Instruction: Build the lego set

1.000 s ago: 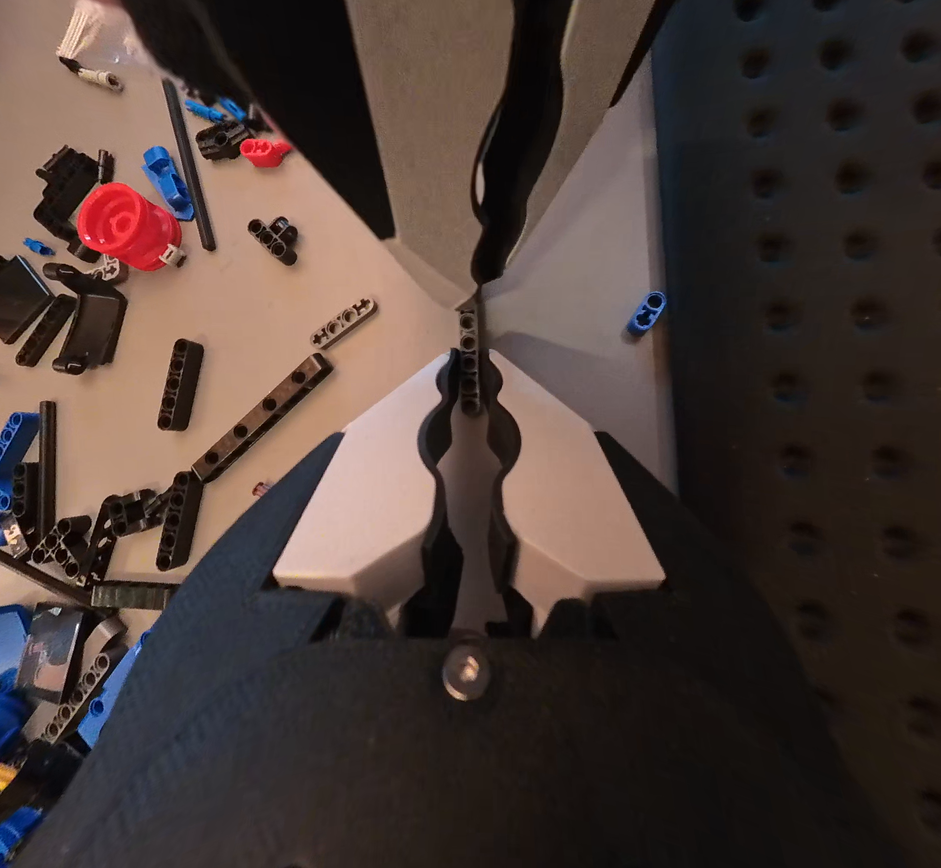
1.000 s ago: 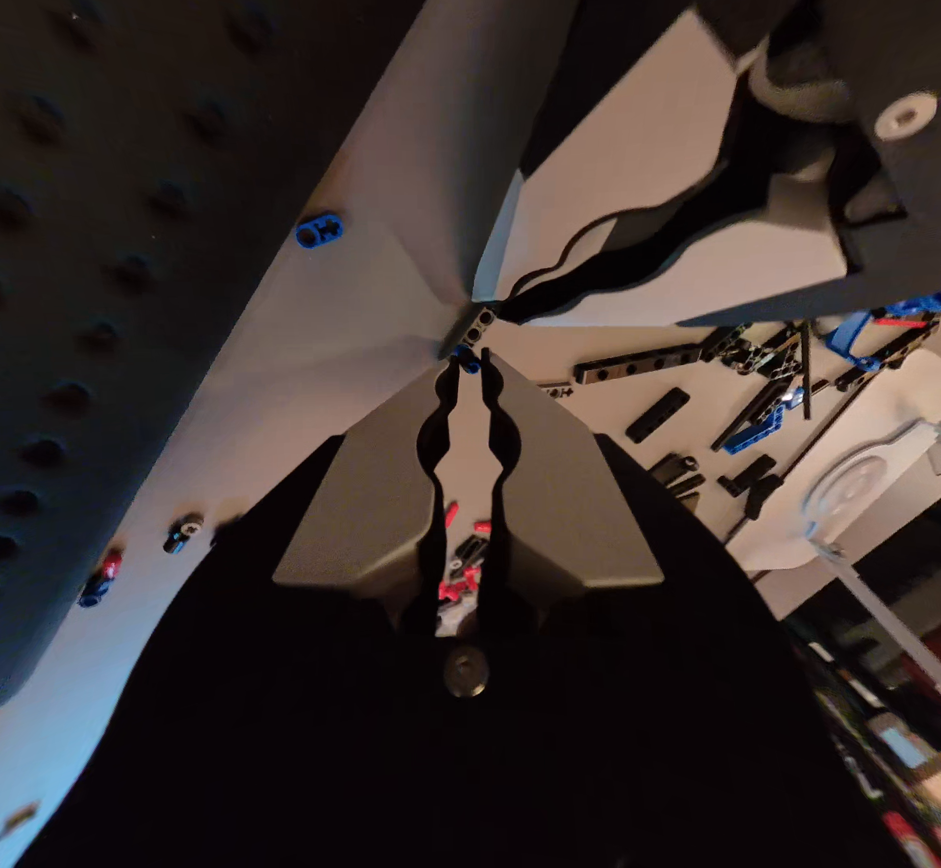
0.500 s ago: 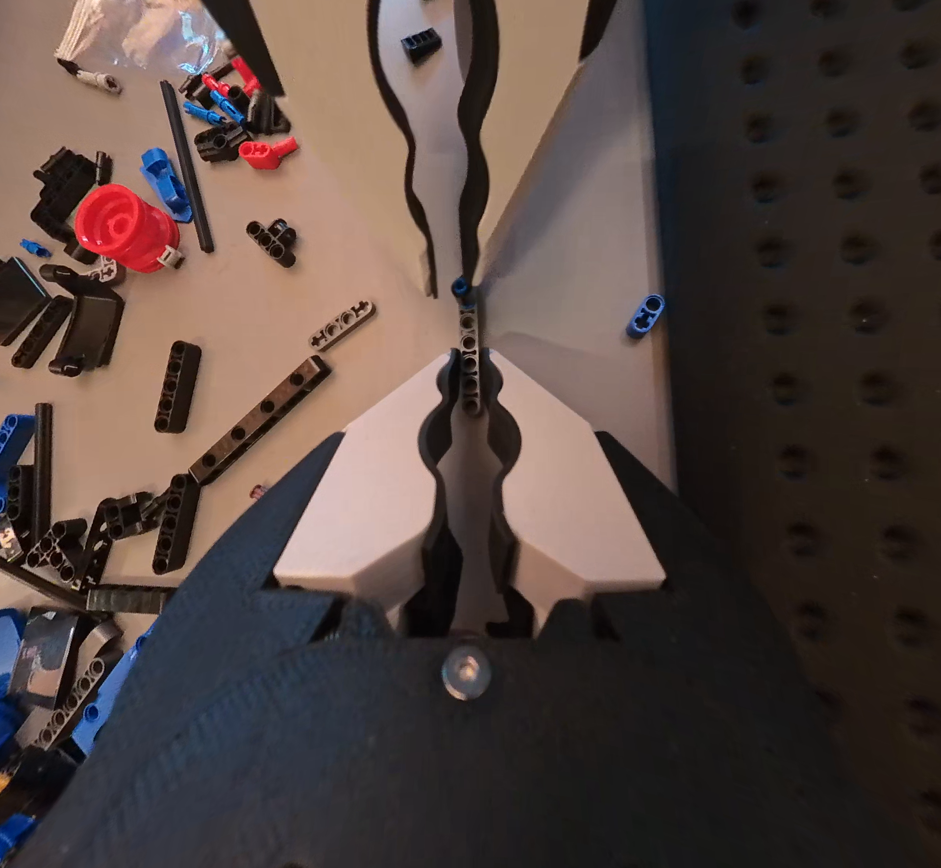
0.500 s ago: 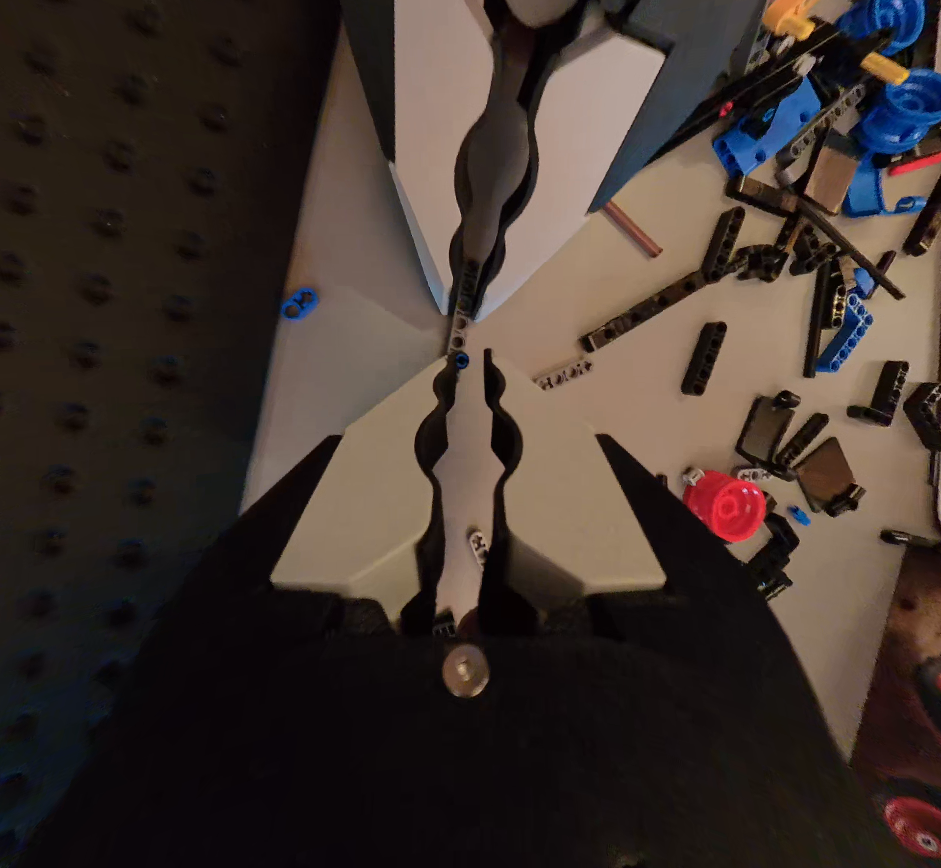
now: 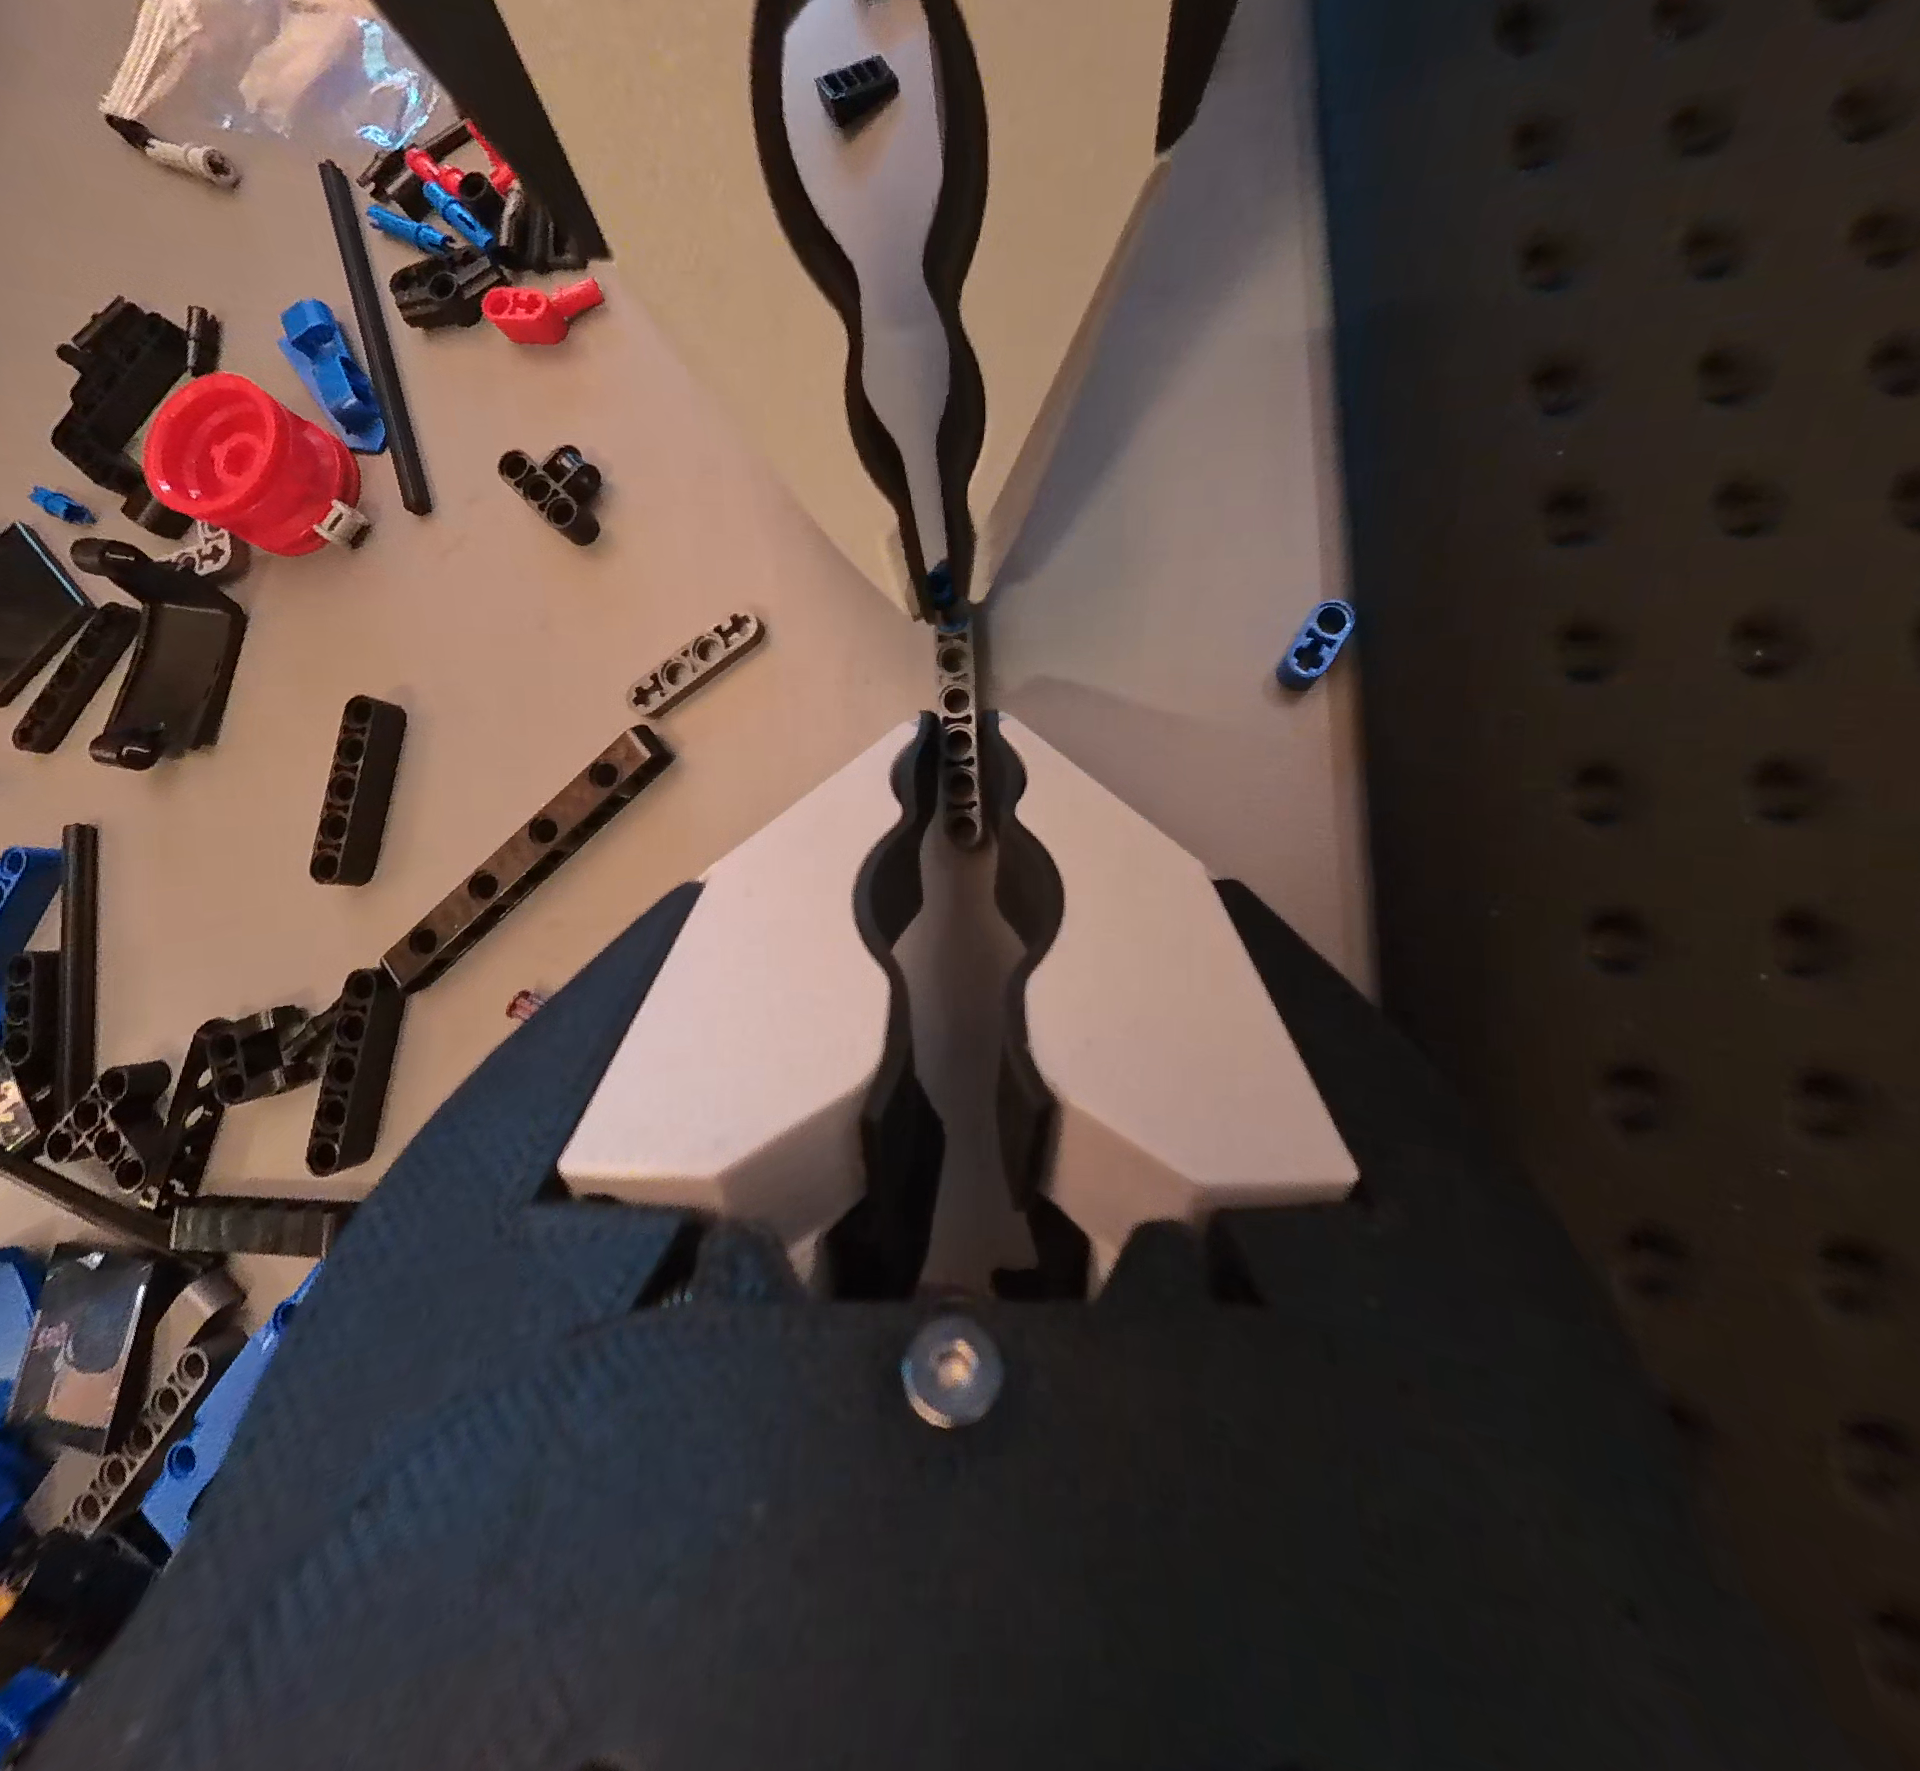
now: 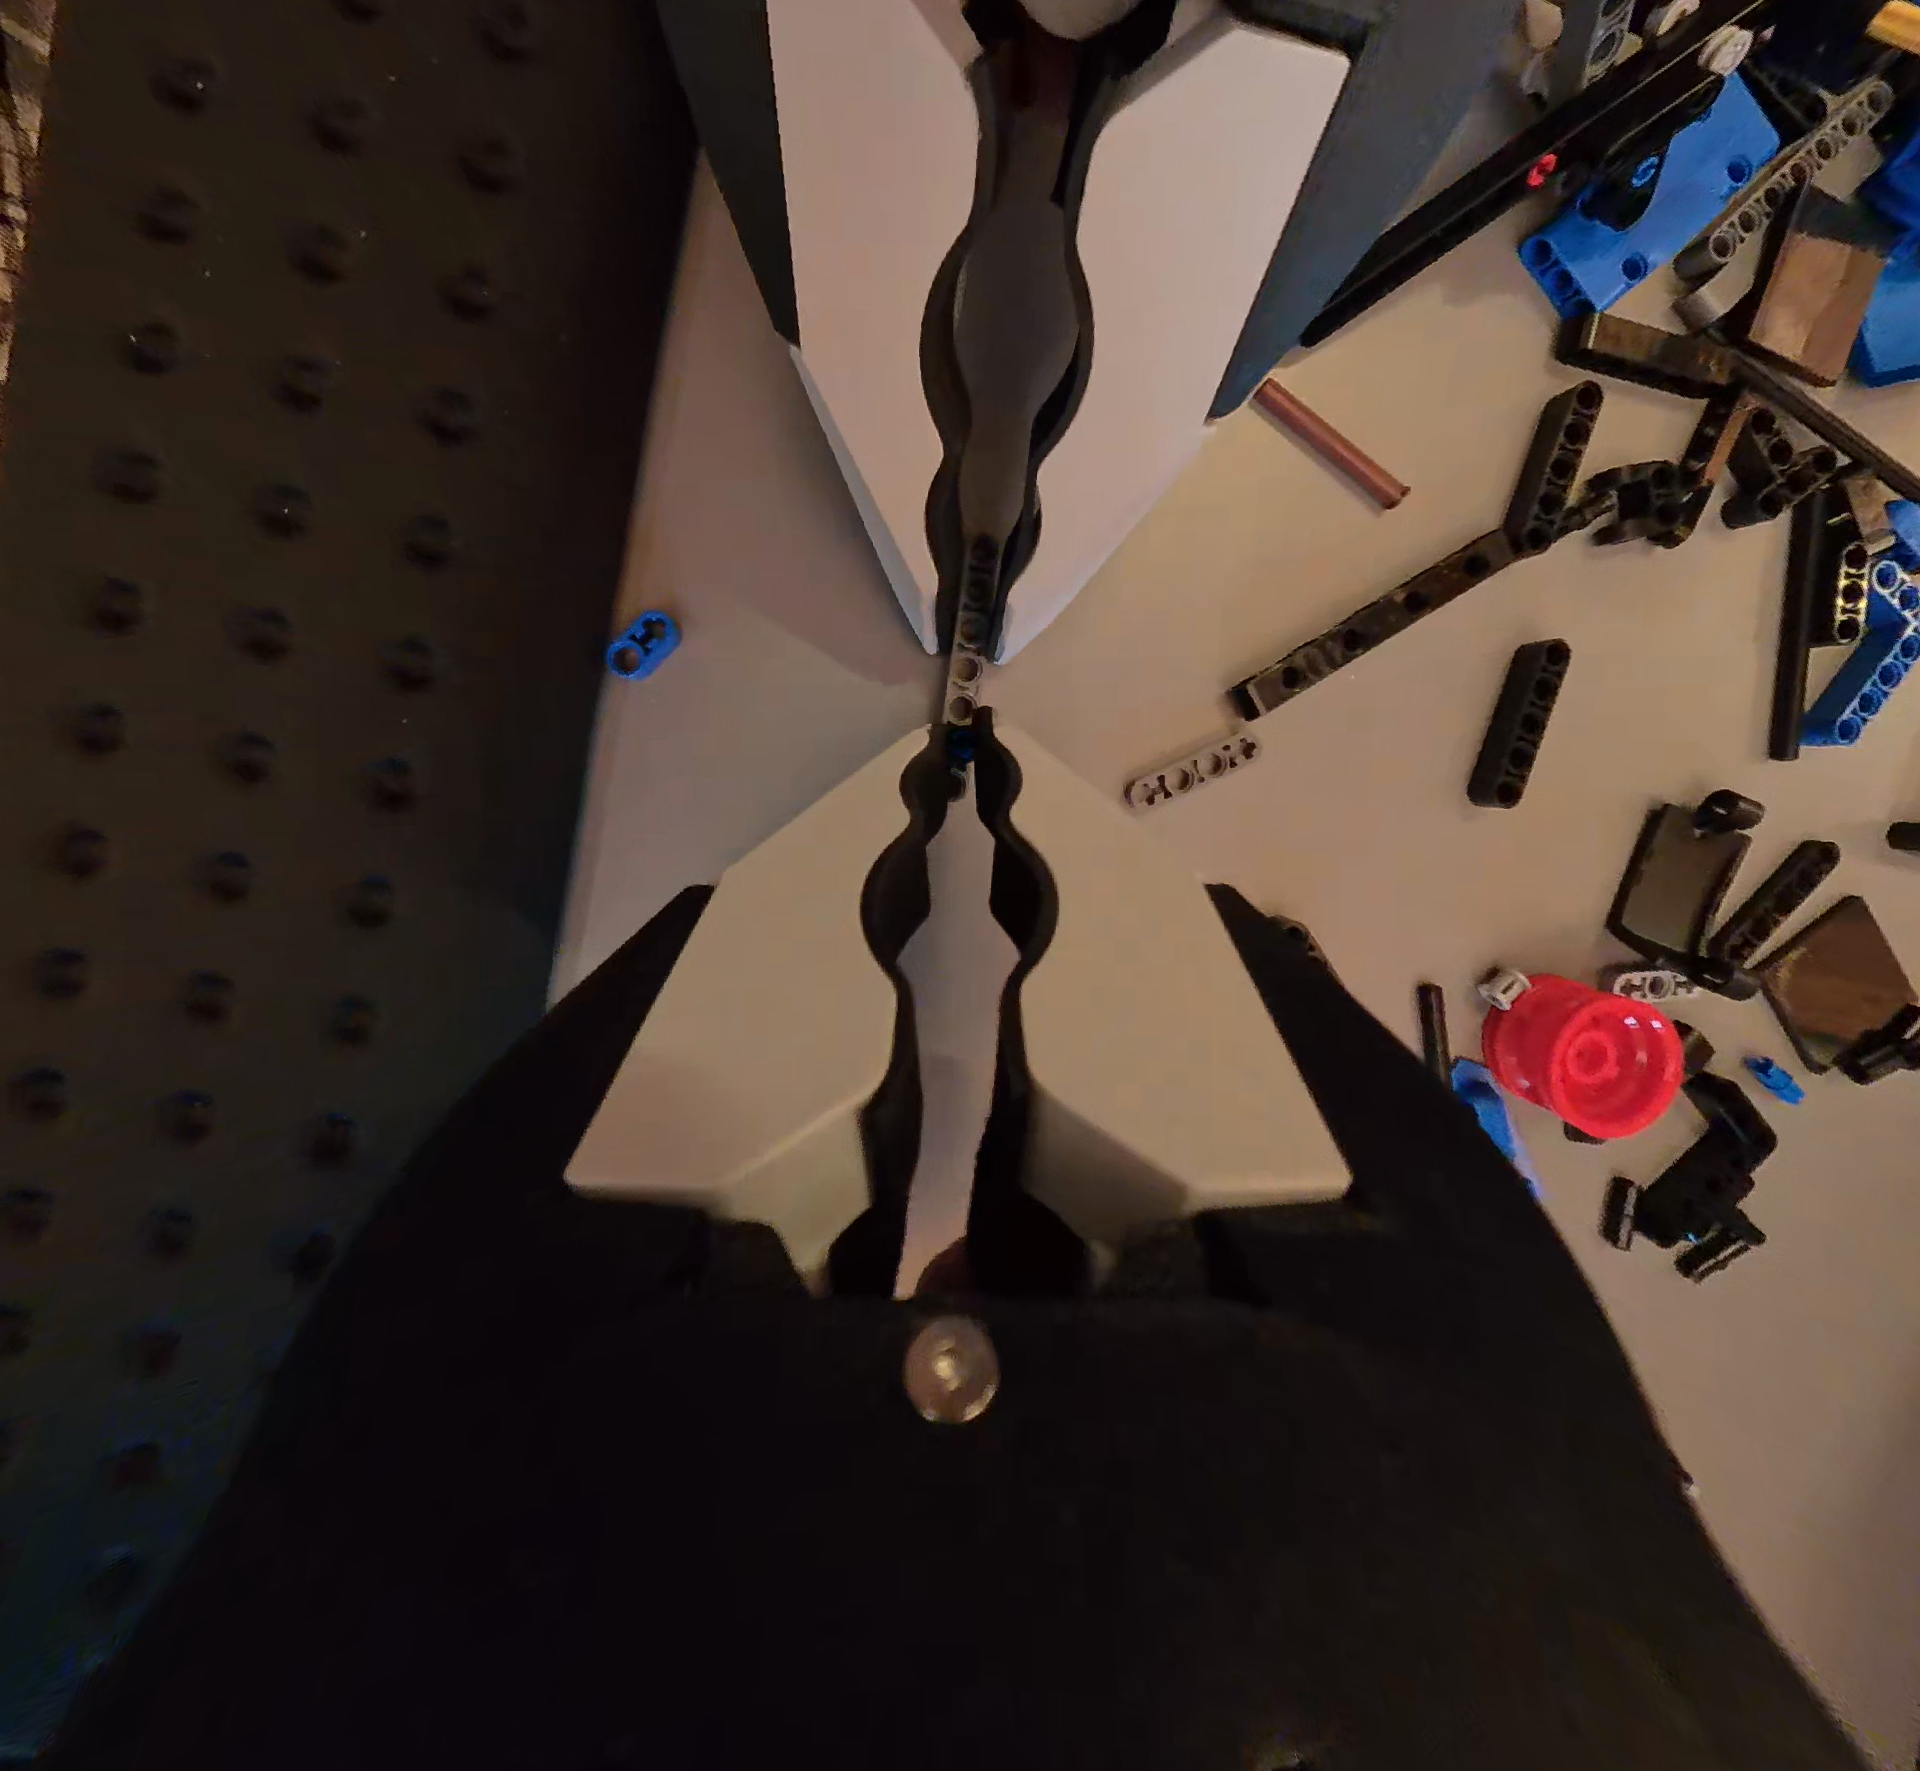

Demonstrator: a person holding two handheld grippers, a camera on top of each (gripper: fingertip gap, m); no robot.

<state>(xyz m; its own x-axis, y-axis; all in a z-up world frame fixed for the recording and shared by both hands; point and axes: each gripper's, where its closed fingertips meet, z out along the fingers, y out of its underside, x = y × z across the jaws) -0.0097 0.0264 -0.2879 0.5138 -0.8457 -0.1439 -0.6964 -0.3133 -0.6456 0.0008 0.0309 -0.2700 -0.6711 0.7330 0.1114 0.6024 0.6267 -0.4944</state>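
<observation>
My left gripper (image 5: 958, 729) is shut on a thin grey beam with holes (image 5: 956, 682), whose free end sticks out forward. My right gripper (image 5: 943, 594) faces it tip to tip and is shut on a small blue pin (image 5: 941, 581), which sits at the beam's free end. In the right wrist view the right gripper (image 6: 958, 734) pinches the blue pin (image 6: 961, 745) just below the grey beam (image 6: 966, 672), held by the left gripper (image 6: 968, 651). Both are held above the pale table (image 5: 790, 474).
Loose parts lie beside the grippers: a long black beam (image 5: 530, 854), a flat grey liftarm (image 5: 696, 661), a red wheel hub (image 5: 249, 464), a plastic bag (image 5: 260, 54). A blue connector (image 5: 1314, 646) lies by the dark perforated board (image 5: 1662, 682). A blue partly built model (image 6: 1662, 194) stands beyond. My left and right fingertips are right by each other. Both grippers' tips are roughly 6 centimeters from the blue connector (image 5: 1314, 646). My right wrist view (image 6: 650, 635) looks at it from another angle.
The right gripper has swung round from a tilted pose to face the left gripper straight on, bringing the blue pin to the beam's end. The left gripper has stayed still.
</observation>
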